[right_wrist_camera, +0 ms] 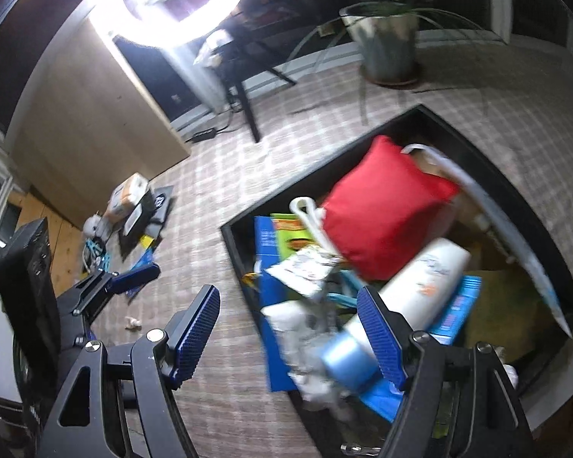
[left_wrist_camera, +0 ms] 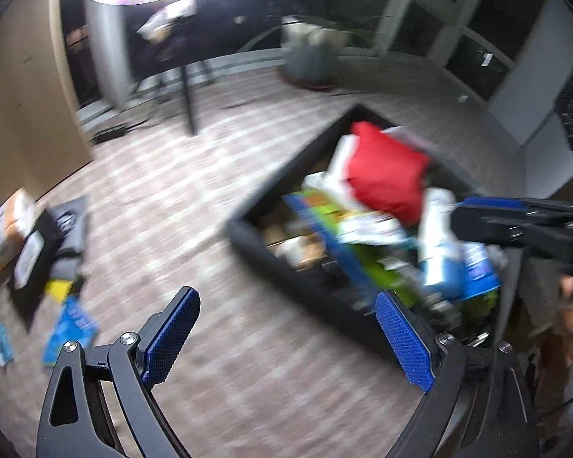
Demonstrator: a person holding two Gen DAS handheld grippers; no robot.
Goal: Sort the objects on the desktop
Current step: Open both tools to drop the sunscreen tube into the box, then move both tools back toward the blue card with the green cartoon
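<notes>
A black bin (right_wrist_camera: 233, 244) on the checked tablecloth holds a red pouch (right_wrist_camera: 382, 210), a white bottle with a blue cap (right_wrist_camera: 420, 286), blue and green boxes (right_wrist_camera: 267, 244) and crumpled white wrap (right_wrist_camera: 298, 328). My right gripper (right_wrist_camera: 292, 328) is open and empty above the bin's near-left edge. My left gripper (left_wrist_camera: 286, 339) is open and empty over the cloth, left of the bin (left_wrist_camera: 286, 282). The red pouch (left_wrist_camera: 386, 175) and bottle (left_wrist_camera: 435, 236) show blurred in the left wrist view. The right gripper's fingers (left_wrist_camera: 492, 206) reach in from the right there.
A pile of loose items lies at the table's far left: a white and orange box (right_wrist_camera: 128, 194), black packets (right_wrist_camera: 145, 213), a blue packet (left_wrist_camera: 68, 328). A ring light (right_wrist_camera: 187, 0) on a stand, a potted plant (right_wrist_camera: 389, 45) and a brown cabinet (right_wrist_camera: 95, 133) stand beyond.
</notes>
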